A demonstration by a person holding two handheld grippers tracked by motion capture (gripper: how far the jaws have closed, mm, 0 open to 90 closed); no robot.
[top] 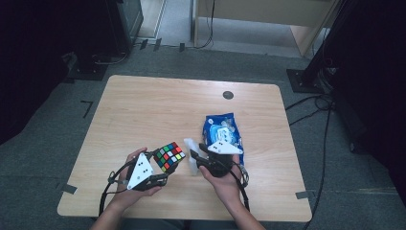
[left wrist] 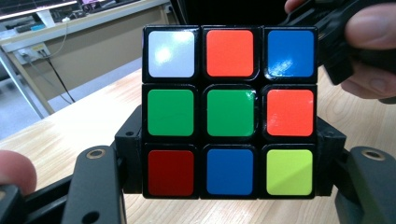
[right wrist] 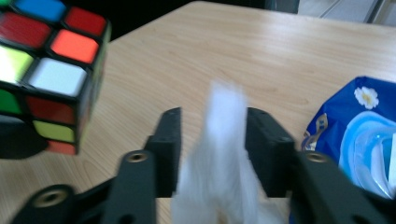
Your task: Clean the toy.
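Over the wooden table (top: 143, 110), left tool (top: 158, 168) clamps the cube (top: 169, 156) tilted; right tool (top: 195, 157) stands apart around a white wipe (top: 190, 154).

Cube (top: 169, 156) in left gripper (top: 160, 167), wipe (top: 190, 154) between it and right gripper (top: 197, 156), wipes pack (top: 221, 130) behind on table (top: 143, 110)

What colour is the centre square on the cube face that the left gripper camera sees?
Green, on the cube; clearest in the left gripper view.

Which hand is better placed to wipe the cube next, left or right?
Probably the right. The right gripper has the white wipe between its fingers, just beside the cube. The left gripper is shut on the cube, holding it above the table.
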